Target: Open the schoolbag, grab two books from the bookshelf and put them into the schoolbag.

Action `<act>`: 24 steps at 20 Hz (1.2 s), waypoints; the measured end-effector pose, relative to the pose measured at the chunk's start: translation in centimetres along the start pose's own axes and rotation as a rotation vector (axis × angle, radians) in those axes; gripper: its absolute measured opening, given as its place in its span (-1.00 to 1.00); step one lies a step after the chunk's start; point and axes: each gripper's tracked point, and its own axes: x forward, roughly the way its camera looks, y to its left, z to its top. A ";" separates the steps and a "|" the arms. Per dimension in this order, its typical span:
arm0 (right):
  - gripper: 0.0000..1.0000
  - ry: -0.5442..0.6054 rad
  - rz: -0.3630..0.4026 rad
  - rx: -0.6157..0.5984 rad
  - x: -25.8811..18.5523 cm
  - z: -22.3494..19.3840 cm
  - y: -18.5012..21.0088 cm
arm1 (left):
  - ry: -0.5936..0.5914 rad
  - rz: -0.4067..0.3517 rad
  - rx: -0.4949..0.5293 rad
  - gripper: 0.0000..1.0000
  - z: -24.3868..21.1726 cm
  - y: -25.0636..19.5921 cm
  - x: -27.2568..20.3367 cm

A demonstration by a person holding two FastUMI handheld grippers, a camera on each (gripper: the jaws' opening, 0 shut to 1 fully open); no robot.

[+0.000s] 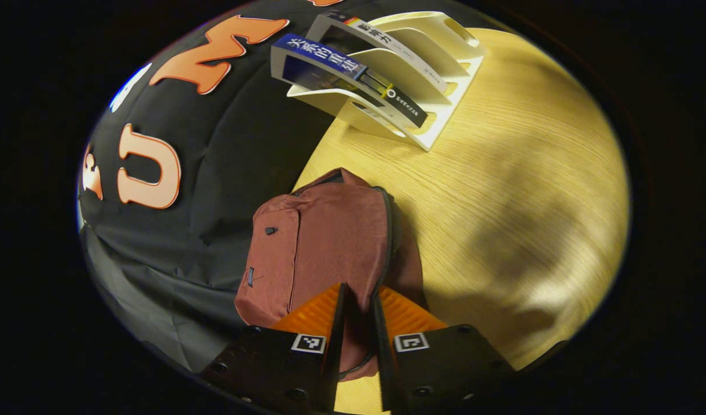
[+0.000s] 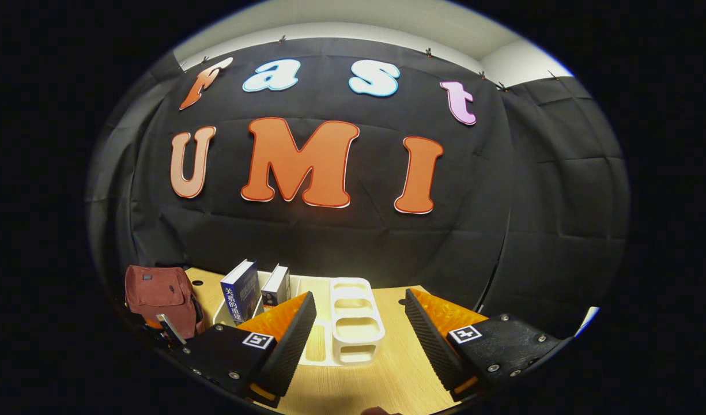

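Dark red schoolbag (image 1: 324, 242) upright, zip closed, two books (image 1: 353, 72) leaning in white bookshelf (image 1: 427, 63) nearby

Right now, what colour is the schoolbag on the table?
The schoolbag is a dull brick red with a dark zip; the left gripper view shows it best.

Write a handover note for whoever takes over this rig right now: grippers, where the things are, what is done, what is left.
Left gripper: nearly shut, its fingers straddling the zipper of the red schoolbag; I cannot tell whether they pinch it.
Right gripper: open, empty, facing the white bookshelf.
Things: the schoolbag stands on the wooden table against the booth's wall, zipper looking closed. The blue book and a second book stand in the bookshelf.
Done: nothing visible yet.
Left: unzip the schoolbag, then move both books into it.
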 end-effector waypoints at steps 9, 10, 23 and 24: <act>0.89 0.027 0.075 -0.010 0.2 0.2 2.7 | -0.005 -0.142 -0.133 -0.99 1.5 3.0 -1.5; 0.89 0.032 0.092 -0.012 0.3 0.3 3.3 | -0.020 -0.149 -0.152 -0.99 1.7 3.9 -1.9; 0.89 0.137 0.292 -0.051 2.9 1.2 13.3 | -0.128 -0.221 -0.315 -0.99 2.8 18.5 -5.3; 0.89 0.150 0.301 -0.055 3.2 1.3 14.0 | -0.131 -0.232 -0.337 -0.99 3.0 19.7 -5.4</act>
